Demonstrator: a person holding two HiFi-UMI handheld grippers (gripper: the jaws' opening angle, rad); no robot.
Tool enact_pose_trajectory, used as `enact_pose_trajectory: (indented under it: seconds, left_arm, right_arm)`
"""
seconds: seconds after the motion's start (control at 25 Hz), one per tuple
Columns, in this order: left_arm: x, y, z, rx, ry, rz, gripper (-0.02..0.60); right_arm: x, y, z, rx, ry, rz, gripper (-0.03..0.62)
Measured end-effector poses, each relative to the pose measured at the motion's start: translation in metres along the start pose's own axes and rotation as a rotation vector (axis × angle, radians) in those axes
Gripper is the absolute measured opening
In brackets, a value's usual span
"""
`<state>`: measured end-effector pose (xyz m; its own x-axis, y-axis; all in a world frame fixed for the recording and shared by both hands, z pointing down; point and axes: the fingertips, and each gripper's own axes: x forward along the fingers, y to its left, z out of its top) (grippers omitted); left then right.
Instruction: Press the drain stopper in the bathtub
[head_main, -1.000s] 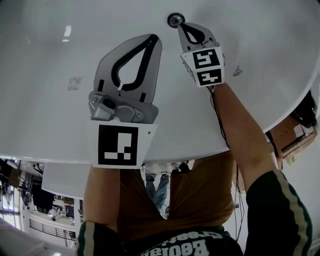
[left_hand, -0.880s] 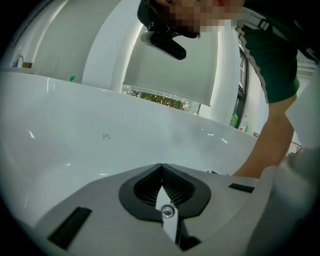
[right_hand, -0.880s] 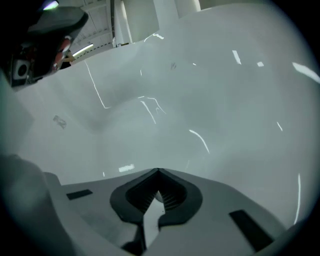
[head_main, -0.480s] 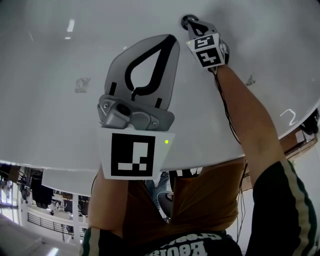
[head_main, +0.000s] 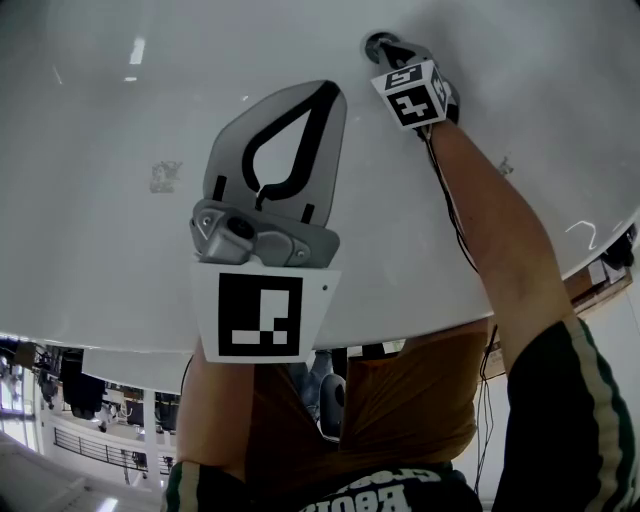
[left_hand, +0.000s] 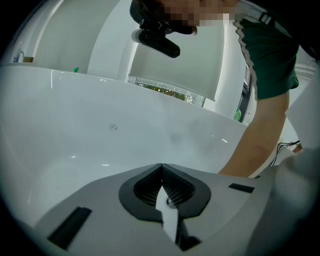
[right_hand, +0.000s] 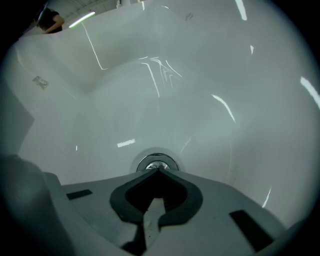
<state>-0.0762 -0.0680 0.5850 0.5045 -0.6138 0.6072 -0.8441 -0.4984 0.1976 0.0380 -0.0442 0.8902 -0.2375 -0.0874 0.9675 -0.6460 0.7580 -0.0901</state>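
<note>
**Right gripper's closed tips at the tub drain**

The right gripper (head_main: 386, 47) reached far down into the white tub (head_main: 90, 120), its arm (head_main: 490, 230) stretched out over the rim. Its jaws were closed, tip against tip, with nothing held between them. In the right gripper view those joined tips (right_hand: 158, 170) lay right at the near edge of the stopper (right_hand: 156, 162), a round chrome piece set in the tub floor (right_hand: 210, 90). From the head view the stopper (head_main: 374, 42) showed just beyond the tips, near the top of the frame. Whether the tips bore down on it or only touched it could not be told.

The left gripper (head_main: 327, 90) hung nearer the person, above the tub's sloping wall and well apart from the drain. Its jaws were likewise shut on nothing, the tips (left_hand: 161, 165) meeting over bare white wall (left_hand: 75, 145). A small grey mark (head_main: 165, 177) sat on the wall to its left. A dark green sleeve (head_main: 565, 430) with pale stripes covered the right upper arm.
</note>
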Motion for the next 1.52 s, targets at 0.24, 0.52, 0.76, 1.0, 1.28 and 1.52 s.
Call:
enact_pose_trajectory:
  seconds: [0.24,0.52,0.76,1.0,1.28,1.52]
  left_arm:
    - [0.001,0.000,0.001,-0.046,-0.010,-0.003,0.008]
    - [0.002,-0.004,-0.008,-0.057,0.010,-0.013,0.007]
    - [0.005,-0.004,-0.011,-0.060,0.020,-0.022,0.008]
    - [0.005,-0.006,-0.010,-0.065,0.024,-0.032,0.008]
    - [0.008,-0.017,0.004,-0.041,0.016,-0.051,0.008]
    - [0.010,-0.016,0.007,-0.010,0.036,-0.055,0.008]
  right_arm:
    - [0.002,0.002,0.001,-0.216,0.056,-0.032,0.008]
    - [0.005,0.005,0.000,-0.224,0.054,-0.034,0.008]
    - [0.004,0.002,0.001,-0.190,0.057,-0.044,0.008]
    - [0.001,0.003,0.000,-0.151,0.043,-0.048,0.008]
    - [-0.008,0.005,0.002,-0.105,0.023,-0.081,0.009]
    - [-0.008,0.004,0.004,-0.122,0.019,-0.066,0.009]
